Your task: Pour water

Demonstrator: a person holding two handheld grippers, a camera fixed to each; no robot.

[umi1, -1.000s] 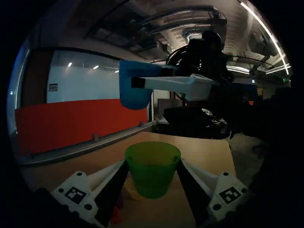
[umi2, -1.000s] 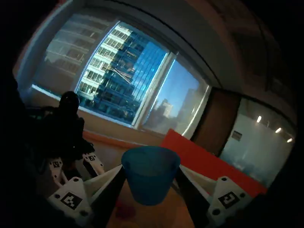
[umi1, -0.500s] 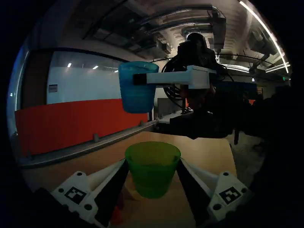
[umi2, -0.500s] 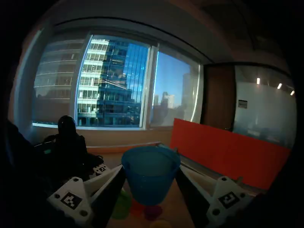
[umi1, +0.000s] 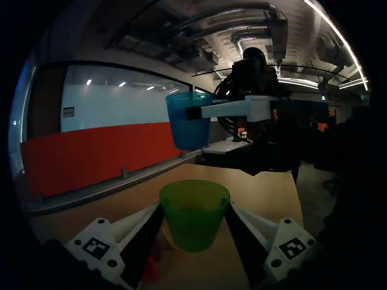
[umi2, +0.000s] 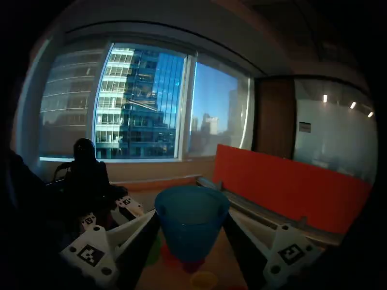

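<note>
Blue cup [umi2: 191, 224] is upright, pinched by right claw [umi2: 192, 212]; green cup [umi1: 194, 217] pinched by left claw [umi1: 194, 209]. No stream visible; tilting over green cup apparently left to do.

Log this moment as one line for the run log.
task: pour water, no stream visible | left gripper: shut on green cup, upright | right gripper: shut on blue cup, upright, held above wooden table

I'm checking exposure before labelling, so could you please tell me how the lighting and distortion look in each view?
Left gripper view: dim overall, though the green cup and blue cup stay legible, and the right side sinks into black; the ceiling light strip curves from the fisheye. Right gripper view: the bright window backlights everything, and the lower left is lost in shadow.
</note>
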